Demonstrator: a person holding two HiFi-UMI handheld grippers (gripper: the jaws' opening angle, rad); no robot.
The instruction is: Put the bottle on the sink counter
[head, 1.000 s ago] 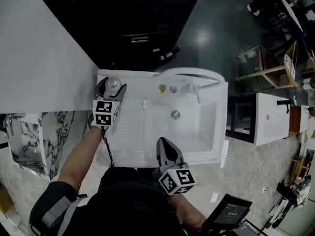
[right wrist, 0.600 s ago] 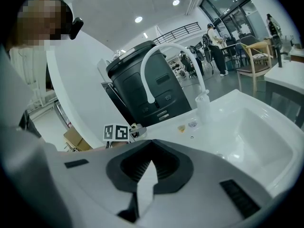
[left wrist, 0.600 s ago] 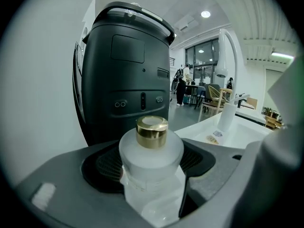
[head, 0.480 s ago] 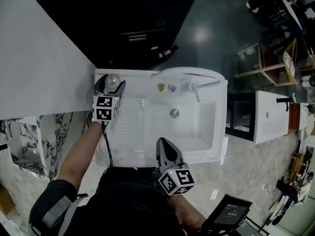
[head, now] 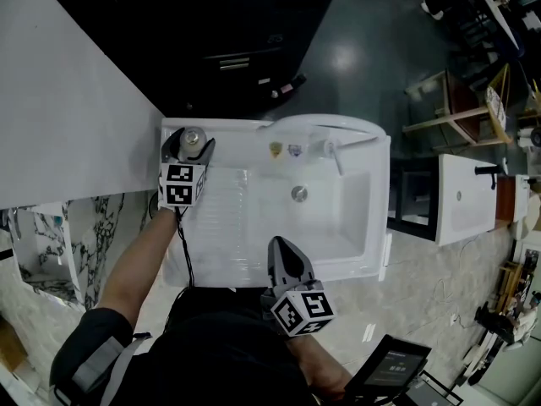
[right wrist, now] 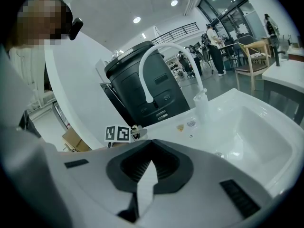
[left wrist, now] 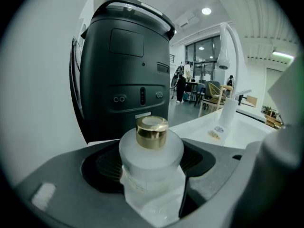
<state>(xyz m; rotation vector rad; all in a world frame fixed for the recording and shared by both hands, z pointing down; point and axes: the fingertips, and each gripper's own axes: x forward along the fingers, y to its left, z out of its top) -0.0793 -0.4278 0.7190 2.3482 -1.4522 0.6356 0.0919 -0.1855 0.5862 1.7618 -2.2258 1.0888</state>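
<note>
A frosted bottle (head: 193, 135) with a gold cap (left wrist: 152, 131) stands upright at the back left corner of the white sink counter (head: 241, 135). My left gripper (head: 189, 145) is shut on the bottle (left wrist: 151, 175), its dark pads pressing both sides. I cannot tell whether its base touches the counter. My right gripper (head: 283, 248) hovers at the sink's front edge, shut with nothing between its jaws. In the right gripper view the shut right gripper (right wrist: 150, 160) points across the basin (right wrist: 256, 141).
A curved white faucet (head: 325, 123) arches over the basin (head: 321, 218), with its drain (head: 298, 194) at the back. Two small items (head: 286, 150) lie on the back ledge. A tall black appliance (left wrist: 126, 70) stands behind the counter. A white wall panel (head: 59, 100) runs along the left.
My left gripper and the bottle have shifted slightly toward the counter's back left corner. The right gripper has stayed where it was.
</note>
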